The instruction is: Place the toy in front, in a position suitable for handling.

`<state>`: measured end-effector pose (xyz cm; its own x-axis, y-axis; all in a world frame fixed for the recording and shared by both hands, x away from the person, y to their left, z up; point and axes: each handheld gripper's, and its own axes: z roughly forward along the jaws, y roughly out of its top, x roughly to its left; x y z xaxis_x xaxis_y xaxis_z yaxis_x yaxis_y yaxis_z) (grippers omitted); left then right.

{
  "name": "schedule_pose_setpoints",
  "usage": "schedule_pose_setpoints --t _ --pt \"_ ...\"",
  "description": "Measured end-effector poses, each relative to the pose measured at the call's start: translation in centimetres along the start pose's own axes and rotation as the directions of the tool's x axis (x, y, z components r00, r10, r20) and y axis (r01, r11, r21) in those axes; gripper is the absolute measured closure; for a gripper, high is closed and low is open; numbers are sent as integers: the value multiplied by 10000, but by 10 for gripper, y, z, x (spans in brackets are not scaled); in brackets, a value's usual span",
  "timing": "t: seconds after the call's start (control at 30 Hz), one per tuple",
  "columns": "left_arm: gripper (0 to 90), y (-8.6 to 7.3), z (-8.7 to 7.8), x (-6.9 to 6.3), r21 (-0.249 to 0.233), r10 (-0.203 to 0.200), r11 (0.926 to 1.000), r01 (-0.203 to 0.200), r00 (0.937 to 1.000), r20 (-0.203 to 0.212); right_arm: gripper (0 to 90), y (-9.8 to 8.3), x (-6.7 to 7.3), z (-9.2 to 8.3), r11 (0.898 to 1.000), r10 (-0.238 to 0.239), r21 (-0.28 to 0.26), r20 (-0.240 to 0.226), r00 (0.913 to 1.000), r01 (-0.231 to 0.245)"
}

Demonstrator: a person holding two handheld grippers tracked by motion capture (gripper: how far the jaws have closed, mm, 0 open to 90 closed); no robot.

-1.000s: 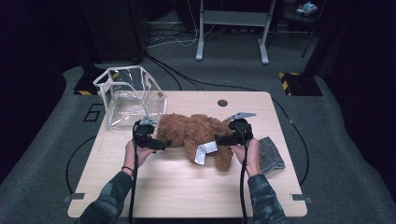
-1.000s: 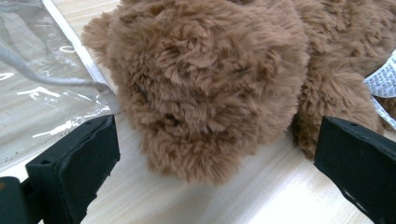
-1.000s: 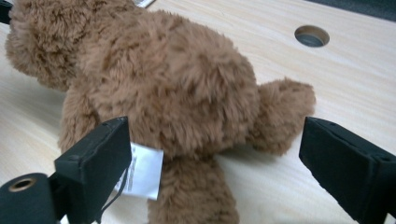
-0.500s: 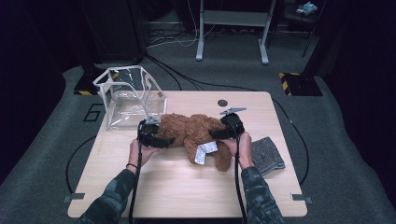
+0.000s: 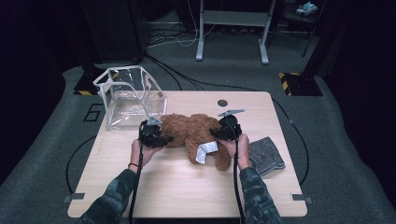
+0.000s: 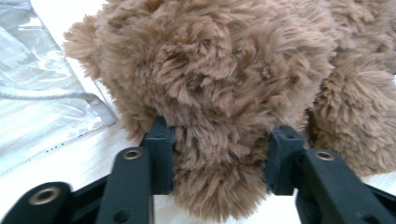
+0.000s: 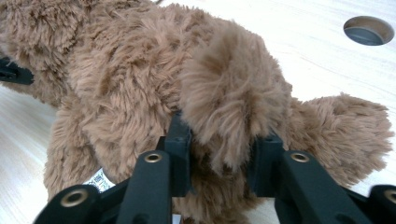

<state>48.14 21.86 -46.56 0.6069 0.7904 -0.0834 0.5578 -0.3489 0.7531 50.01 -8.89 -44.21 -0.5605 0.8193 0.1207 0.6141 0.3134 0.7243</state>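
A brown plush toy [image 5: 191, 133] lies along the middle of the wooden table [image 5: 177, 186], with a white tag [image 5: 206, 152] on its near side. My left gripper [image 5: 163, 139] is at the toy's left end. In the left gripper view its jaws have just been closing and press into the fur of a rounded part [image 6: 219, 93]. My right gripper [image 5: 216, 133] is at the toy's right part. In the right gripper view its jaws, also just closing, pinch a fluffy limb [image 7: 229, 102].
A clear plastic box [image 5: 128, 95] stands at the table's back left, close to the toy. A folded grey cloth [image 5: 265, 155] lies near the right edge. A round hole [image 5: 222, 102] is in the tabletop behind the toy. The person's forearms reach in from the front edge.
Both grippers have moved in from the toy's sides onto it, the right one moving left and down. Their jaws have gone from wide to closed on the fur.
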Motion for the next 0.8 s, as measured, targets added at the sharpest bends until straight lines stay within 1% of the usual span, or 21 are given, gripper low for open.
schedule_pose_setpoints --t 0.03,0.17,0.2,0.23,0.27,0.3,0.37,0.5,0.57,0.6,0.67,0.7,0.77,0.8 --pt "583 0 -1 0 -67 -37 10000 36 10000 -6 695 0 1 -1 10000 -42 19 44 10000 42" --pt "632 0 -3 -1 -189 -33 9998 33 10000 -23 716 0 4 -4 9998 -71 -208 102 9999 73" --pt "637 -1 -4 -1 -216 -16 9998 16 10000 -18 719 1 5 -5 9998 -78 -155 128 9999 80" --pt "639 -2 -4 -3 -366 -117 9993 117 9999 9 721 1 5 -7 9996 -131 -233 110 9999 134" --pt "641 -2 -5 -3 -300 -66 9995 67 10000 54 722 1 5 -9 9994 -209 -288 100 9997 212" --pt "641 -3 -6 -4 -315 -96 9995 98 9999 54 723 1 6 -11 9995 -164 -262 103 9998 166" --pt "641 -4 -8 -6 -462 -190 9987 197 9997 158 723 2 6 -15 9989 -300 -371 95 9995 303" --pt "640 -2 -18 -13 -645 -147 9978 160 9997 204 724 2 9 -26 9987 -243 -443 82 9997 247" --pt "640 -2 -22 -16 -703 -132 9974 148 9996 235 724 1 11 -33 9980 -358 -514 79 9993 362" --pt "640 -2 -24 -18 -786 -140 9968 163 9995 298 724 0 11 -35 9981 -286 -548 50 9996 288" --pt "639 -3 -29 -21 -791 -122 9968 152 9992 384 724 -2 12 -42 9974 -410 -594 27 9992 411" --pt "639 -4 -31 -23 -878 -123 9960 161 9990 435 723 -3 13 -44 9976 -344 -608 18 9994 344" --pt "639 -5 -34 -26 -864 -48 9962 89 9989 474 723 -5 16 -51 9976 -280 -633 10 9996 280" --pt "639 -6 -36 -28 -859 -41 9963 87 9986 535 723 -6 16 -53 9973 -354 -639 -14 9994 353"
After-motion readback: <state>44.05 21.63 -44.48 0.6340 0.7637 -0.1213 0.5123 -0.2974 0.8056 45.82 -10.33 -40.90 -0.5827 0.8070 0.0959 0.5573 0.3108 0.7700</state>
